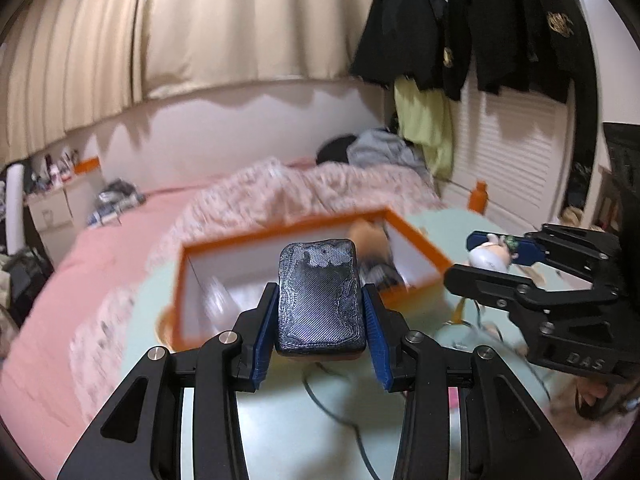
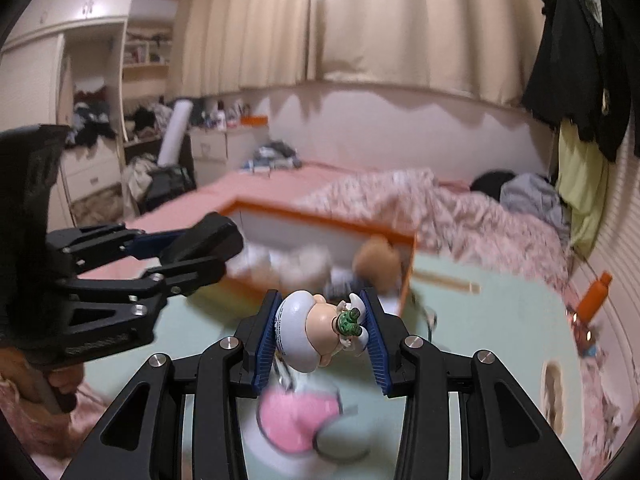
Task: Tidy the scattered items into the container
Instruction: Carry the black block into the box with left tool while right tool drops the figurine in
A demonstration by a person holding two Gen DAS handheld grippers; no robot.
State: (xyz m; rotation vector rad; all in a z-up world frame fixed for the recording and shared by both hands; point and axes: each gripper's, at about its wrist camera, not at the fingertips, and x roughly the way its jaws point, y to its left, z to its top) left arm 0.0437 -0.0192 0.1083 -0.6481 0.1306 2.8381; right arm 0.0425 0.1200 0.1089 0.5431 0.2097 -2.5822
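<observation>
Home bedroom: bed point(image 1: 120, 240) with pink sheet, floral quilt point(image 2: 460, 208), beige curtains point(image 2: 360, 20), hanging clothes point(image 1: 500, 28), wardrobe point(image 2: 60, 20).

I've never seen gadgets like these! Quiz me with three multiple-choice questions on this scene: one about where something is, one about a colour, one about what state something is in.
1. Where is the orange-rimmed box relative to both grippers?
A. Behind them
B. Ahead of them on the pale green surface
C. On the bed

2. What colour is the block in the left gripper?
A. Dark blue-black
B. Yellow
C. Red

3. What is the state of the right gripper?
A. Wide open and empty
B. Lying on the floor
C. Shut on a small figurine

Answers:
1. B, the box sits beyond the fingertips in both views.
2. A, its surface is dark blue-black.
3. C, the blue pads press on the figurine's sides.
</observation>
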